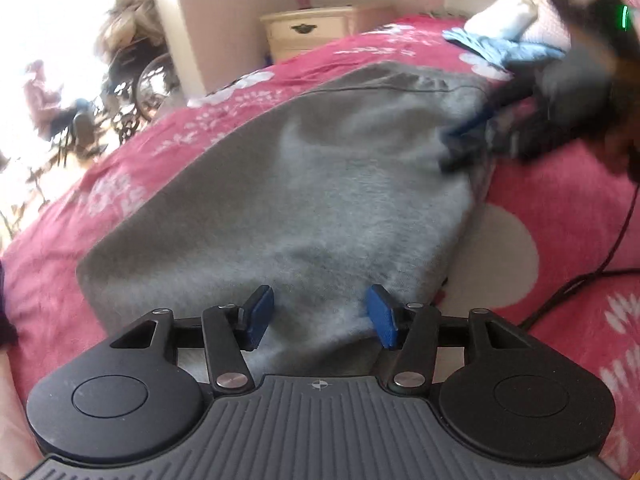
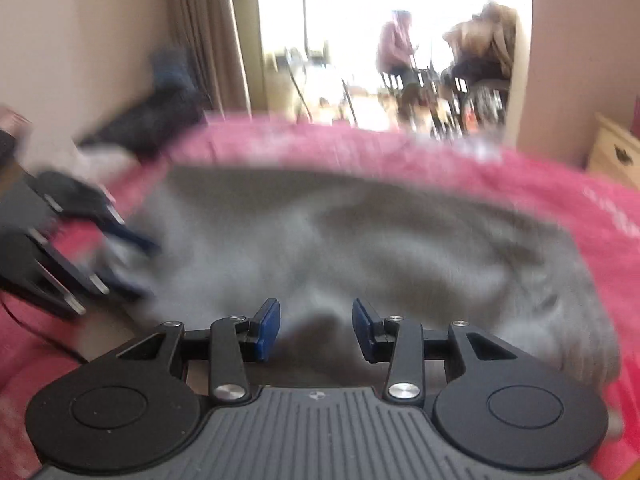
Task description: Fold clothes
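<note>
A grey garment point(image 1: 320, 184) lies spread flat on a pink flowered bed cover point(image 1: 560, 208). In the left wrist view my left gripper point(image 1: 320, 314) stands open over the garment's near edge, its blue pads wide apart with grey cloth lying below the gap. My right gripper point(image 1: 466, 144) shows blurred at the garment's far right edge. In the right wrist view the right gripper point(image 2: 316, 326) is open just above the grey garment point(image 2: 360, 240), pads apart, gripping nothing. The left gripper point(image 2: 136, 264) appears blurred at the cloth's left side.
A pile of clothes point(image 1: 512, 40) sits at the bed's far right corner. A cream nightstand point(image 1: 312, 28) stands behind the bed. A black cable point(image 1: 580, 280) trails over the cover. A wheelchair point(image 1: 144, 76) and a person point(image 2: 396, 44) are beyond the doorway.
</note>
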Demonstrator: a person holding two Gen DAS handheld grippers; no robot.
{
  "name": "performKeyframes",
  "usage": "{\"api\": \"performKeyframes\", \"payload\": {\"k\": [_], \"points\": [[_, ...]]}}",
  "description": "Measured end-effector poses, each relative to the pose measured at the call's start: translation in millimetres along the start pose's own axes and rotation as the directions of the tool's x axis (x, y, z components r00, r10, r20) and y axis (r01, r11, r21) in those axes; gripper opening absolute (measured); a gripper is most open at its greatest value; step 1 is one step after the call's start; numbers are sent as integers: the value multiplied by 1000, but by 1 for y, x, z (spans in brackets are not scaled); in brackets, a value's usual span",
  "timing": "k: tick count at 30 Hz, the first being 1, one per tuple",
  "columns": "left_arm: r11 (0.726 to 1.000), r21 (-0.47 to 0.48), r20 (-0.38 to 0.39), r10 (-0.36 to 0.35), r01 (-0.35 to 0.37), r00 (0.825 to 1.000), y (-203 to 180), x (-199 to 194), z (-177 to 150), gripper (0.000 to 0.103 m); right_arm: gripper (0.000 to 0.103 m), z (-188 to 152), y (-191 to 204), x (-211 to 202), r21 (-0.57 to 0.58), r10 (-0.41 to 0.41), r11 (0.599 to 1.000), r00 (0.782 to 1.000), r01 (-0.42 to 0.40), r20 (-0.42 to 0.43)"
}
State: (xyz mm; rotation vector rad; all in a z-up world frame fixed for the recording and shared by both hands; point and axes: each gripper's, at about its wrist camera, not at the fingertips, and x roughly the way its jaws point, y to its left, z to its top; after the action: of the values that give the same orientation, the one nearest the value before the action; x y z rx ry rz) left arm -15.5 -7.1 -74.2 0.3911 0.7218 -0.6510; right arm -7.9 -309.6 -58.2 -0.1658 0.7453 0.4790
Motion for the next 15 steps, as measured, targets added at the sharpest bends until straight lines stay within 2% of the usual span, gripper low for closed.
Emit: {"api": "performKeyframes", "payload": {"k": [1, 2, 7, 9, 12, 15], "points": [[1000, -22, -3, -6, 6, 1000, 2, -1, -2, 57, 43, -10, 0, 4, -13, -11, 1000, 1000, 11, -14], [999, -32, -3, -6, 6, 1000, 4, -1, -3, 58, 43, -16, 2, 1, -25, -15, 1000, 1000, 15, 13], [999, -39, 1, 7, -7, 1000, 6, 1, -4, 67, 42, -3, 7, -13, -52, -73, 996, 997, 74, 23], [999, -44, 0, 5, -5, 1000, 7, 1, -4, 68, 43, -11, 0, -11, -80, -132, 988, 991, 131, -14], [999, -41, 0, 4, -4, 1000, 8, 1, -4, 68, 45, -28, -26, -19, -3, -144, 990, 989, 144, -29], [999, -31, 6, 7, -7, 1000, 7, 1, -5, 68, 42, -16, -40, -35, 68, -193, 978, 980, 196, -42]]}}
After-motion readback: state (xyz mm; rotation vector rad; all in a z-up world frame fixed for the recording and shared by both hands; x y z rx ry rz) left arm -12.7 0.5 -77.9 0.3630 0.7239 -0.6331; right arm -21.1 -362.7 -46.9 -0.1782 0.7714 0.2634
